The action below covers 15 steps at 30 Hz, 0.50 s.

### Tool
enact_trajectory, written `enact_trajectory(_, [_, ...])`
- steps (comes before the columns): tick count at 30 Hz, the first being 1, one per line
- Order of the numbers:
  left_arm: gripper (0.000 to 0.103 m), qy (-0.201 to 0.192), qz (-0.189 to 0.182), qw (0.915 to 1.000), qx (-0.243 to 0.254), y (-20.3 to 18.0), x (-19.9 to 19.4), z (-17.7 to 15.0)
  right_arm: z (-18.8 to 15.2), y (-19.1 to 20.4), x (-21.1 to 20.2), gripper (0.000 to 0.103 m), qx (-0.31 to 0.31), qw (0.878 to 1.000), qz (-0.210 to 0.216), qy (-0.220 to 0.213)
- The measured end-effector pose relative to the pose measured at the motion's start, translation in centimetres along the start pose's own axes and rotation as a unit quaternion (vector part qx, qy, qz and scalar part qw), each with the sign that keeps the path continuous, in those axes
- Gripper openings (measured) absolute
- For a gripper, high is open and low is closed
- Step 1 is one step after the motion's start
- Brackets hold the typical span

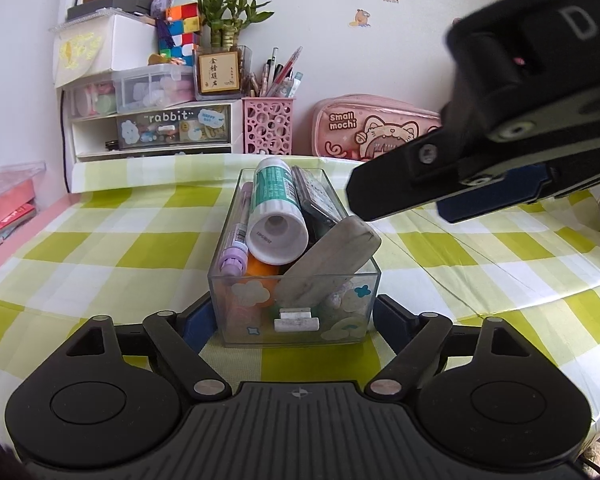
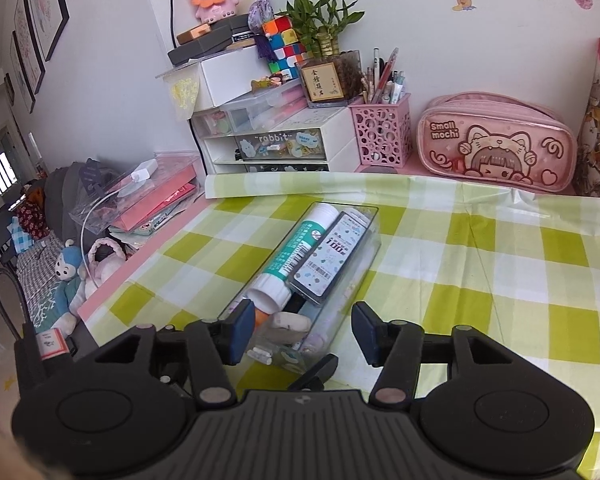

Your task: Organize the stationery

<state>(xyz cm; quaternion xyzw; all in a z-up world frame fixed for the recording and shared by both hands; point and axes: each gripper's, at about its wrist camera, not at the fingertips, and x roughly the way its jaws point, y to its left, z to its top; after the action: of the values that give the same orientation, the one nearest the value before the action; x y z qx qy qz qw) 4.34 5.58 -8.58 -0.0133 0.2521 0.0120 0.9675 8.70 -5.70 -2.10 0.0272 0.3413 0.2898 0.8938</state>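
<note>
Checked tablecloth [image 1: 100, 240], clear box [image 1: 224, 300], orange item [image 1: 262, 270] half-hidden

Both wrist cameras look forward and downward from close range, the left end-on, the right obliquely, sharing the clear plastic stationery box [image 1: 294, 280] [image 2: 340, 280] on the green-checked tablecloth [image 1: 100, 240] [image 2: 500, 280].

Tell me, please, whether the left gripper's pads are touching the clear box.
Apart. The left wrist view shows the left gripper straddling the clear box, with tablecloth visible between each blue pad and the box walls.
</note>
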Motion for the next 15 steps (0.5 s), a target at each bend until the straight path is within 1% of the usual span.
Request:
enact_trajectory(2, [0.082, 0.009, -0.002, 0.9999, 0.006, 0.1, -0.1, 0.2, -0.2, -0.6, -0.7, 0.074, 0.005, 1.000, -0.008, -0.002])
enact_trajectory(4, [0.083, 0.016, -0.002, 0.9998, 0.013, 0.2, -0.5, 0.3, -0.6, -1.3, -1.5, 0.075, 0.014, 1.000, -0.020, -0.002])
enact_trajectory(6, [0.089, 0.021, -0.002, 0.9996, 0.017, 0.3, -1.2, 0.4, -1.2, -1.9, -2.3, 0.078, 0.022, 0.999, -0.037, -0.004])
enact_trajectory(9, [0.094, 0.038, 0.000, 0.9991, 0.018, 0.4, -2.4, 0.5, -2.1, -2.4, -3.4, 0.080, 0.043, 0.997, -0.059, -0.006])
enact_trajectory(10, [0.094, 0.048, 0.001, 0.9987, 0.019, 0.2, -2.9, 0.7, -2.4, -2.6, -3.8, 0.080, 0.053, 0.996, -0.065, -0.009])
enact_trajectory(11, [0.097, 0.057, 0.003, 0.9982, 0.019, 0.1, -3.2, 0.9, -2.6, -2.7, -4.2, 0.081, 0.061, 0.996, -0.070, -0.012])
enact_trajectory(13, [0.098, 0.073, 0.002, 0.9972, 0.017, -0.1, -3.8, 1.5, -3.1, -2.7, -5.4, 0.085, 0.082, 0.992, -0.096, -0.022])
enact_trajectory(15, [0.098, 0.101, -0.004, 0.9948, 0.013, -0.5, -4.2, 2.1, -3.5, -2.5, -6.5, 0.092, 0.095, 0.987, -0.126, -0.029])
